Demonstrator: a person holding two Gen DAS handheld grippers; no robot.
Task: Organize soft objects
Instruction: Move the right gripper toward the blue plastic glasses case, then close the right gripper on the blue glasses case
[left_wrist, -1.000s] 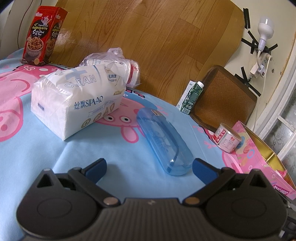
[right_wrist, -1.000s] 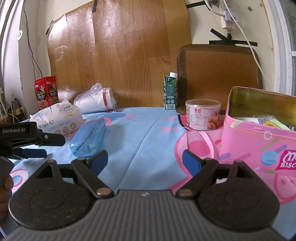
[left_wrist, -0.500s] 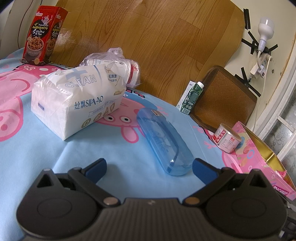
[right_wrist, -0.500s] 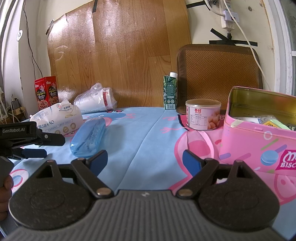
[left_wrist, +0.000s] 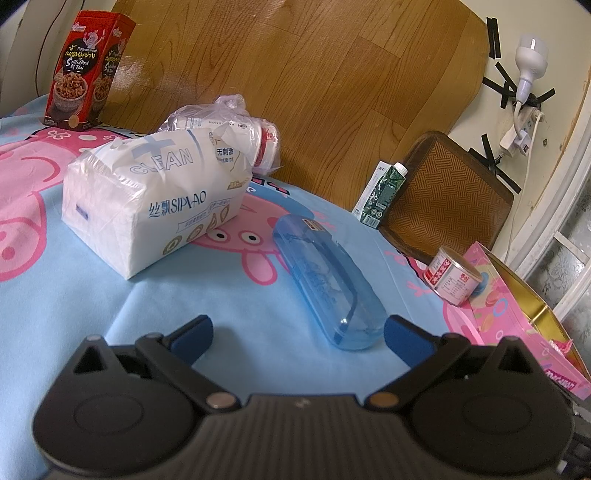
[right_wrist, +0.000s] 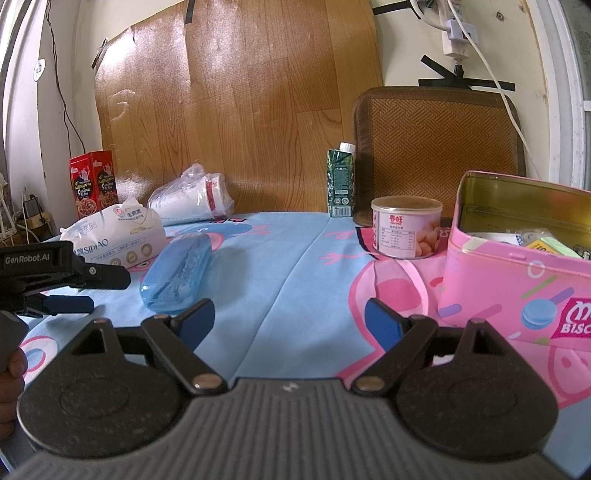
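The tissue pack (left_wrist: 155, 199) lies on the worktop's cartoon cloth (left_wrist: 55, 295), far left, with a bagged stack of paper cups (left_wrist: 240, 136) just behind it against the wood panel (left_wrist: 295, 74) — the soft things sit together, hard ones apart. A blue glasses case (left_wrist: 325, 280) lies nearer. The left tool (left_wrist: 297, 332) hovers low with its jaws apart and empty, the case's near end between them untouched. The right tool (right_wrist: 288, 321) is likewise spread and empty, beside an open pink tin (right_wrist: 517, 288) — probably the destination.
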